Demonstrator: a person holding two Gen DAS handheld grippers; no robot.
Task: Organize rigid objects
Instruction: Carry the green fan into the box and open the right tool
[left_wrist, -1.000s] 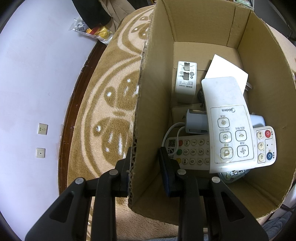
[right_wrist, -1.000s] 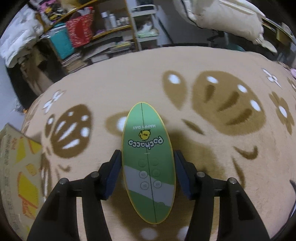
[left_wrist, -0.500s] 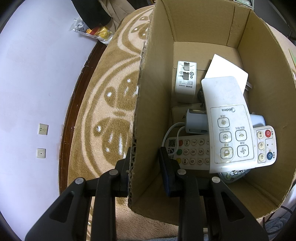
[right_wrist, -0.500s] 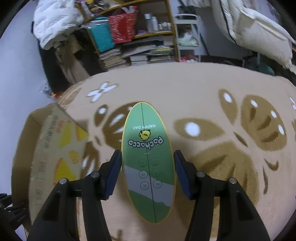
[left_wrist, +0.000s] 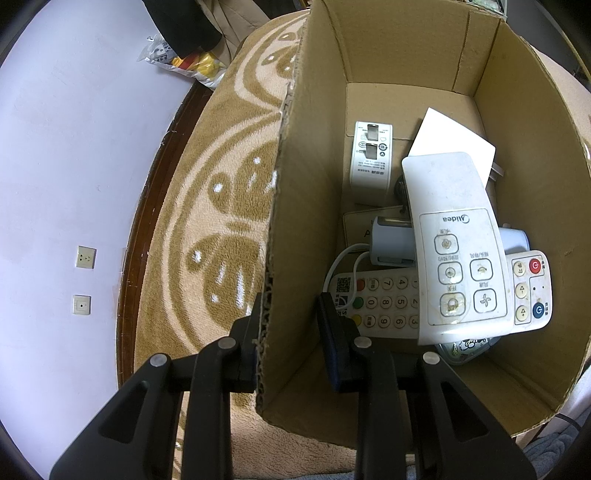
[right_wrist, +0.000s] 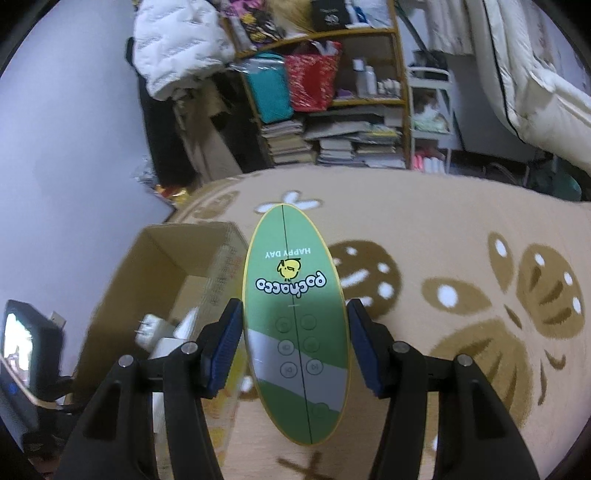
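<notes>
The green oval remote carries "pochacco" in white letters and, beyond it, "HAPPY DAY", both upside down in the right wrist view. In the left wrist view, the white fan remote reads "Midea", also inverted. The long white remote beneath it shows number keys 0, 1, 4, 5, 7, 8, 9 and a QR code. Small print on the white charger is too fine to read.

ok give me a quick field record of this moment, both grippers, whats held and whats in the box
left gripper: shut on cardboard box wall
right gripper: shut on green oval remote, held above the rug
box contents: white Midea remote on top, keypad remote, white adapter, white card
box position: left of the green oval remote in the right wrist view
</notes>
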